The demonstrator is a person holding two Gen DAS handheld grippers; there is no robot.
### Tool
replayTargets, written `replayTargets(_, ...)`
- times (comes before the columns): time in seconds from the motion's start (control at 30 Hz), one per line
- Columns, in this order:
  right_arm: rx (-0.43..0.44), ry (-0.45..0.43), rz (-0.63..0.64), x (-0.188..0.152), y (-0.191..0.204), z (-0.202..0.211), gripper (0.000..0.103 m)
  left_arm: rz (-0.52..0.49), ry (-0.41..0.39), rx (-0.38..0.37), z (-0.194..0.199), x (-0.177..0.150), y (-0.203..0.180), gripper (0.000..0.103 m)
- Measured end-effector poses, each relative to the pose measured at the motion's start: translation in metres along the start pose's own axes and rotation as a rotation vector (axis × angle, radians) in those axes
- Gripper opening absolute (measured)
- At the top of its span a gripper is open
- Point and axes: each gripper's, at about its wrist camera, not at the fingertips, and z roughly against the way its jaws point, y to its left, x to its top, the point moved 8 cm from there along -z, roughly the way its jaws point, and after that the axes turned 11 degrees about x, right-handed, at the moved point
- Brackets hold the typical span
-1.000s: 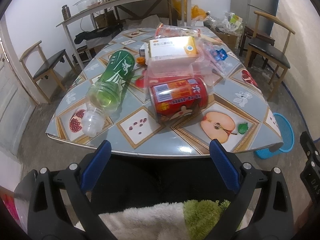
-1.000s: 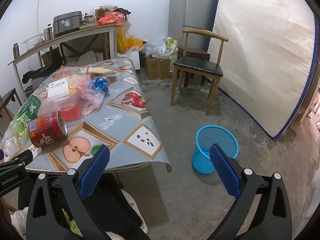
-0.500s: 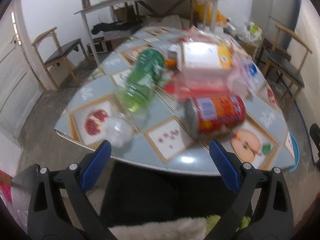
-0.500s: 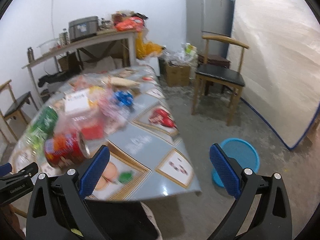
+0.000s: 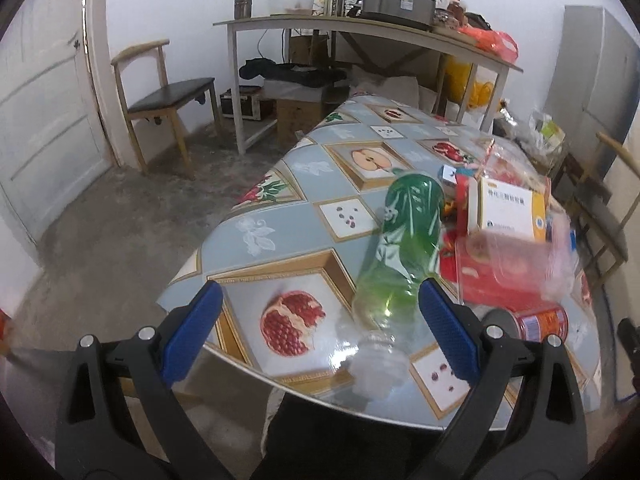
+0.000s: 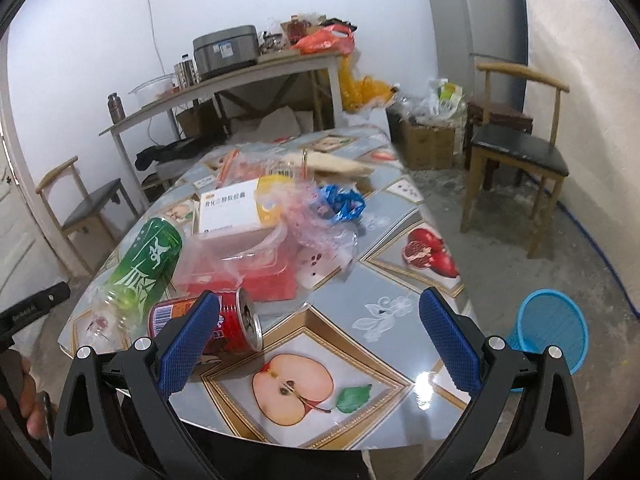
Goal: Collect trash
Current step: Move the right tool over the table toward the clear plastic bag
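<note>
Dim, fisheye-warped; perhaps slight motion blur.

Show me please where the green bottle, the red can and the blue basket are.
green bottle (image 5: 404, 240), left wrist view, on its label.
red can (image 6: 230, 326), right wrist view, on its side.
blue basket (image 6: 554, 330), right wrist view, on its inner wall.

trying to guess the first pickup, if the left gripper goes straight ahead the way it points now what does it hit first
Most likely the green bottle: it lies on the table between the open fingers of the left gripper, capless neck nearest, toward the right finger. Depth is uncertain, so it might pass just above.

Glossy tablecloth (image 6: 400, 280), clear plastic bottle (image 5: 396, 256), shiny metal can (image 6: 224, 320).
</note>
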Motion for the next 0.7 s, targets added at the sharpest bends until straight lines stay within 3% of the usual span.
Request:
replayTargets(0.17, 0.031, 0.003, 0.007, 0.017, -0.005, -0.016, 0.097, -0.059, -0.036, -0.065, -0.010, 0.015, -0.010, 0.095)
replayTargets(0.33, 0.167, 0.015, 0.005, 0.036, 0.006, -0.027, 0.097, -0.113, -0.080, -0.189, -0.012, 0.031, -0.030, 0.095)
replayTargets(0.4, 0.244, 0.031, 0.072, 0.036, 0.025, -0.030, 0.097, -0.109, -0.078, -0.225, -0.016, 0.033, -0.033, 0.095)
replayTargets(0.53, 0.315, 0.063, 0.274, 0.023, 0.062, -0.029, 0.097, -0.093, -0.045, -0.275, -0.022, 0.024, -0.034, 0.095)
replayTargets(0.63, 0.334, 0.099, 0.376, 0.011, 0.077, -0.032, 0.097, -0.112, -0.042, -0.322, -0.016, 0.011, -0.038, 0.094)
replayTargets(0.7, 0.335, 0.126, 0.372, 0.010, 0.077, -0.035, 0.094, -0.148, -0.058, -0.391, -0.003, 0.001, -0.047, 0.094)
